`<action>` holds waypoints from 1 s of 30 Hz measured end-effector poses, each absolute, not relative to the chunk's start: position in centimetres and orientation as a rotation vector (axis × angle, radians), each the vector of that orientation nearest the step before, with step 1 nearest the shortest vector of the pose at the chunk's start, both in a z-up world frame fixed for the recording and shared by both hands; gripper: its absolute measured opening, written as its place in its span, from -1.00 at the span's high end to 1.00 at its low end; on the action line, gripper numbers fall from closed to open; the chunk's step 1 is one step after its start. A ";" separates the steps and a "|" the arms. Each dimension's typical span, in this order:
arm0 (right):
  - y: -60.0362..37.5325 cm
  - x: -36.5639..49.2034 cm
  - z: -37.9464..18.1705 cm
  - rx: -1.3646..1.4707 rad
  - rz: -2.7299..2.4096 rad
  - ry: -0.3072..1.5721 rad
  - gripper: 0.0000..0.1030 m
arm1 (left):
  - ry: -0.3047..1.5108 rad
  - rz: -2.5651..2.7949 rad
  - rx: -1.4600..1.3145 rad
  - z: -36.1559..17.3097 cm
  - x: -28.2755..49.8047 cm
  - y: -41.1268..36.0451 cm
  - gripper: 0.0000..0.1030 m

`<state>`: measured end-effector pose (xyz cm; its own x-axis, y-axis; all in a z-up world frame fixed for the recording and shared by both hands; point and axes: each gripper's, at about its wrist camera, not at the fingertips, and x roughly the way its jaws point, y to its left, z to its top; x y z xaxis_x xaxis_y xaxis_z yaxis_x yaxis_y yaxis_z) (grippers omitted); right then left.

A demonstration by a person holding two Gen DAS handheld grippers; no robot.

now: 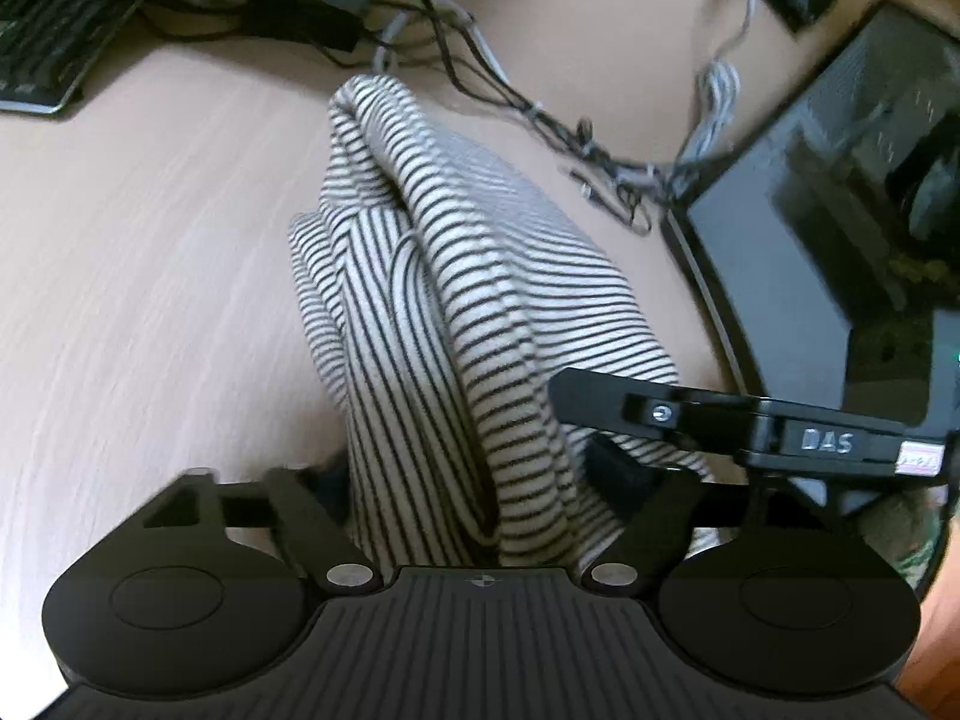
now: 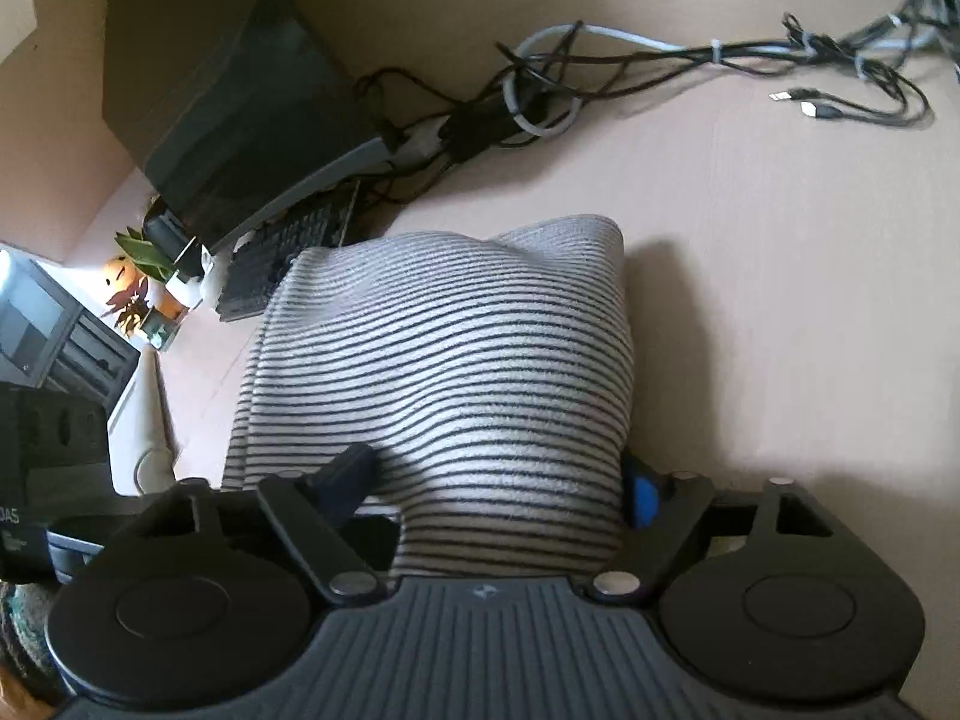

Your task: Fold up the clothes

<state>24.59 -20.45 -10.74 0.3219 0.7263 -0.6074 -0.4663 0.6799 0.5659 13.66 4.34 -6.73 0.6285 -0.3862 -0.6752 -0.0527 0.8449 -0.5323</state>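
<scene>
The wooden desk [image 1: 120, 276] carries everything: one striped garment [image 1: 456, 300], two dark monitors [image 1: 840, 228] pushed to its edges, one keyboard [image 1: 48, 42] and one tangle of cables [image 2: 600, 60], apparently shoved back to leave folding room. The garment hangs bunched between the tools, its far end draped on the desk, seemingly lifted by one edge so a fold can be carried over. The left gripper [image 1: 480, 516] is clamped on gathered cloth; the right gripper [image 2: 498, 504] pinches the same garment [image 2: 444, 360], its jaws buried in the fabric. One small potted plant [image 2: 144, 276] stands beyond.
</scene>
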 end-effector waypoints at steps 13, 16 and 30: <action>-6.4 25.7 -9.3 0.233 1.057 0.928 -0.16 | 0.762 0.025 -0.625 -3.9 9.1 16.5 -0.29; -3.5 26.2 -8.8 0.207 1.093 0.905 -0.16 | 0.742 0.055 -0.628 -3.8 9.4 18.7 -0.29; -1.3 24.0 -6.3 -0.077 0.877 0.624 -0.45 | 0.569 0.132 -0.458 1.5 9.2 24.3 -0.11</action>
